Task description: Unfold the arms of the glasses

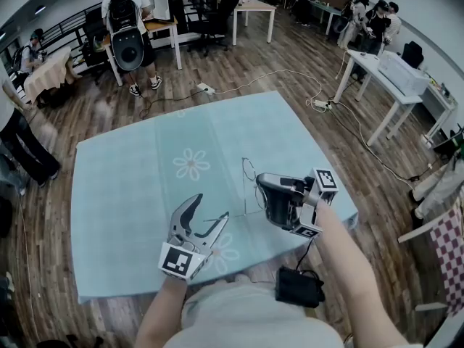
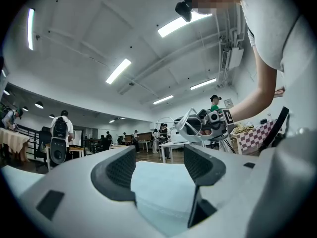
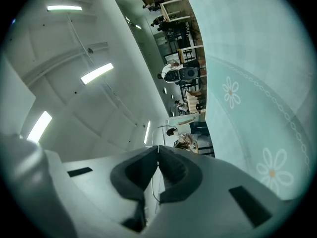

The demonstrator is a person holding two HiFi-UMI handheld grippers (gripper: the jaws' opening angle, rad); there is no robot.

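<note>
Thin wire-framed glasses [image 1: 247, 176] hang in the air above the pale blue flowered tablecloth [image 1: 145, 172]. My right gripper [image 1: 259, 191] is shut on them, rolled onto its side. In the right gripper view the pads meet on the thin wire [image 3: 161, 127], which runs between the jaws of the right gripper [image 3: 157, 150]. My left gripper [image 1: 210, 212] is just left of the glasses, near the table's front edge, and stands open. In the left gripper view nothing lies between the pads of the left gripper [image 2: 159, 157]. The glasses [image 2: 173, 124] and the right gripper [image 2: 210, 123] show ahead of it.
The table stands on a wooden floor with a white cable and power strip [image 1: 205, 88] beyond its far edge. White desks [image 1: 384, 78] and several people stand around the room. A black box [image 1: 299, 287] hangs at the person's waist.
</note>
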